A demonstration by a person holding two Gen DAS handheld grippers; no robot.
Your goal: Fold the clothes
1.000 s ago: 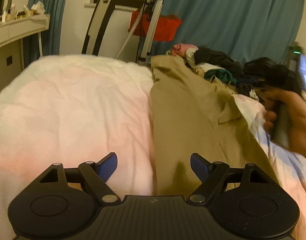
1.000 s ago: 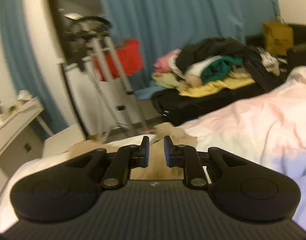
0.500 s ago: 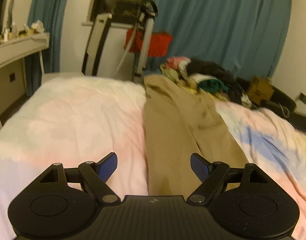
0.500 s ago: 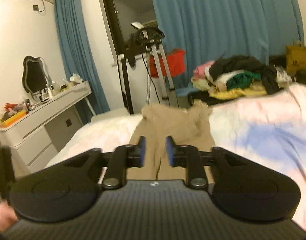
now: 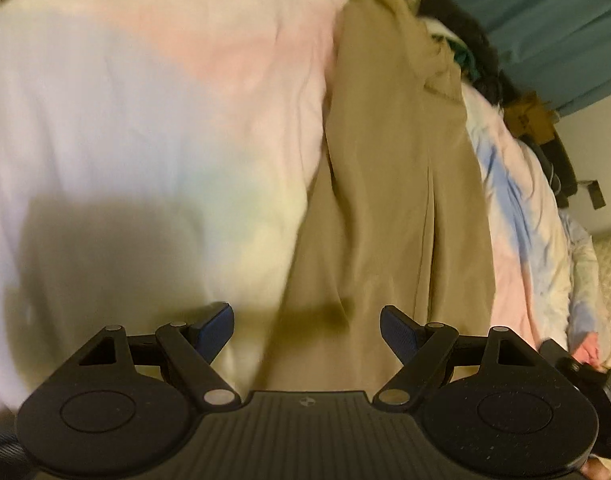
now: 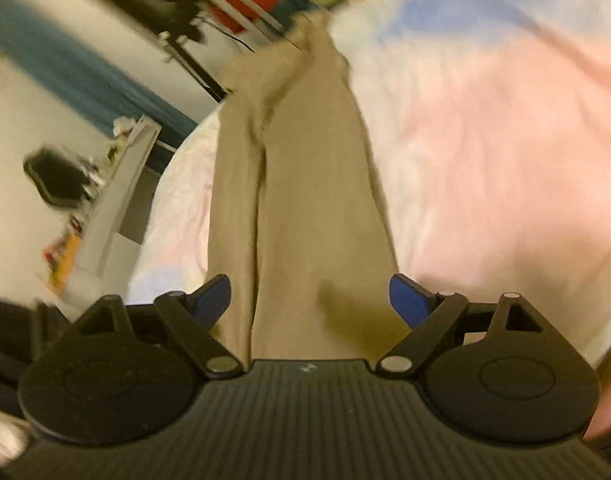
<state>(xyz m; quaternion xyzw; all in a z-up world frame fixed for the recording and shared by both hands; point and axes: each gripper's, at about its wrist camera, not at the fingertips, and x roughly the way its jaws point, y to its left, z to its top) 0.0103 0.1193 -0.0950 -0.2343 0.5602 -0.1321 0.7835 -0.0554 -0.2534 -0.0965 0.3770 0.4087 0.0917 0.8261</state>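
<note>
On the bed, tan trousers (image 5: 389, 184) lie stretched lengthwise beneath two released tools.

Both legs lie side by side with a seam between them, the fabric mostly smooth, bunched at the far end. Left tool (image 5: 307, 322) and right tool (image 6: 309, 296) each hover above the near end, fingers spread wide, holding nothing. Pale pink, white and blue bedding (image 5: 145, 100) surrounds the garment; a teal curtain (image 5: 545, 20) and a heap of clothes (image 5: 457, 32) sit beyond.
</note>
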